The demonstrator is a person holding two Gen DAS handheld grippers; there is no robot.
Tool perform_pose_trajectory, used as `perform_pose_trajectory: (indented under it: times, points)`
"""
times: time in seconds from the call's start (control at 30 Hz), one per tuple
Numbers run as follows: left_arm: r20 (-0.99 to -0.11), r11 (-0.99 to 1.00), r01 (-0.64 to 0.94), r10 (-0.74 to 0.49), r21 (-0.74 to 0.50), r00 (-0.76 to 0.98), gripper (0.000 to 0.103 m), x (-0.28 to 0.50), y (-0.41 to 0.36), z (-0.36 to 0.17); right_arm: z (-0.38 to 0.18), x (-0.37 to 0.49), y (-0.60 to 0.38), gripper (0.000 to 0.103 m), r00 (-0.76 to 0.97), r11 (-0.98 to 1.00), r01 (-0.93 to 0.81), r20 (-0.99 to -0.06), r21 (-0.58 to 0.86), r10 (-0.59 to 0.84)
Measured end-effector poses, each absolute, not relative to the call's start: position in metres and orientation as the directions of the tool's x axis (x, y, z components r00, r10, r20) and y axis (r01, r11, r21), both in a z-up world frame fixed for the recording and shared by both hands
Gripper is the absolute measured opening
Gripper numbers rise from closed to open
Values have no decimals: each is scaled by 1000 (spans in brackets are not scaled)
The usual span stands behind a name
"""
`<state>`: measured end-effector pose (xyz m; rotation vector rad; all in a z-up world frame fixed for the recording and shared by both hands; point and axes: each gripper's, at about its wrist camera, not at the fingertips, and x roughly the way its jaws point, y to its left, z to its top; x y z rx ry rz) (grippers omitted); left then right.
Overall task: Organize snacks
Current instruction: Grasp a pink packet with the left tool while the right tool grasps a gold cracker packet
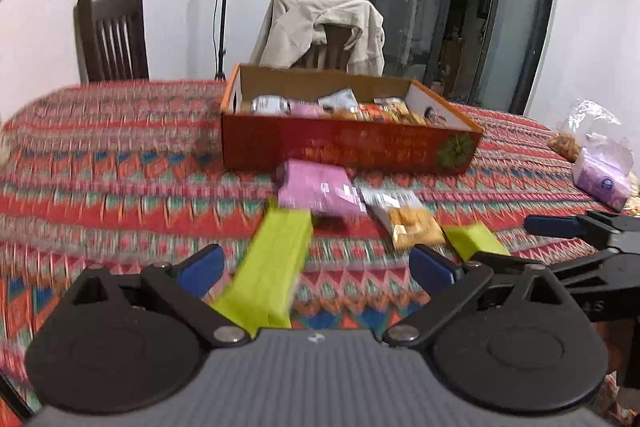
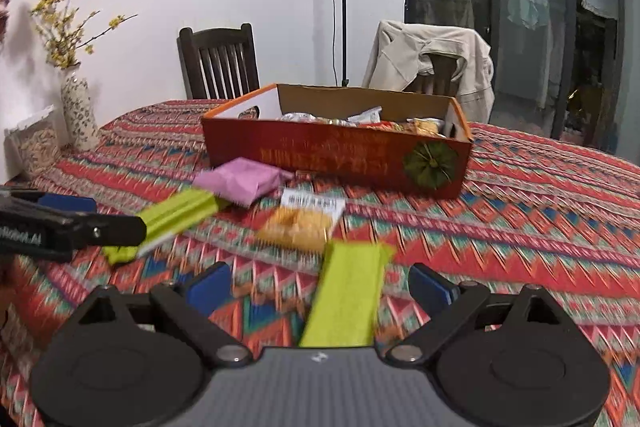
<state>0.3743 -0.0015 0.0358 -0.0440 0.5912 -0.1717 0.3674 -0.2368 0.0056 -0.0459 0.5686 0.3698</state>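
A red cardboard box (image 1: 344, 147) with several snack packs inside stands on the patterned tablecloth; it also shows in the right wrist view (image 2: 336, 155). In front of it lie a pink packet (image 1: 316, 187), an orange snack pack (image 1: 412, 221) and two lime-green bars. My left gripper (image 1: 316, 267) is open, with one green bar (image 1: 272, 267) lying between its fingers on the cloth. My right gripper (image 2: 320, 287) is open, with the other green bar (image 2: 348, 295) between its fingers. The pink packet (image 2: 240, 181) and orange pack (image 2: 300, 223) lie beyond.
Two chairs (image 1: 112, 39) stand behind the table, one draped with a beige jacket (image 1: 320, 31). A tissue pack (image 1: 604, 183) and plastic bag sit at the table's right. A vase with flowers (image 2: 78, 107) and a container (image 2: 34, 147) stand at the left edge.
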Motion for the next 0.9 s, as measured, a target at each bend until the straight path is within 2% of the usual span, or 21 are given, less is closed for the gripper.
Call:
perform_pose_trajectory:
  times: [0.17, 0.33, 0.37, 0.43, 0.5, 0.6, 0.7, 0.83, 0.9]
  points:
    - [-513, 988, 145, -152, -54, 845, 101, 401, 3, 46, 7, 423, -216, 92, 738, 921, -379, -570, 91, 360]
    - [-545, 990, 132, -133, -41, 828, 101, 432, 3, 40, -7, 464, -192, 85, 700, 916, -396, -623, 66, 347]
    - [-552, 990, 138, -136, -38, 823, 101, 437, 1, 39, -10, 470, -190, 82, 693, 917, -394, -634, 63, 342]
    - [-569, 987, 157, -145, -29, 809, 100, 447, -4, 35, -15, 477, -188, 58, 678, 916, -394, -652, 68, 340]
    - [-582, 984, 179, -158, -21, 798, 100, 458, -13, 31, -16, 480, -190, 58, 674, 917, -392, -656, 71, 339]
    - [-602, 980, 196, -153, 6, 784, 98, 473, -27, 23, -16, 481, -199, 50, 690, 928, -368, -653, 53, 311]
    - [-617, 976, 212, -142, 41, 774, 97, 488, -41, 15, -13, 482, -216, 48, 721, 948, -313, -637, 54, 274]
    - [-658, 977, 210, -129, 45, 742, 89, 505, -50, 1, -8, 481, -243, 47, 749, 954, -275, -596, 116, 289]
    - [-671, 981, 187, -109, 45, 733, 76, 511, -50, -5, -6, 479, -251, 47, 758, 954, -266, -582, 134, 294]
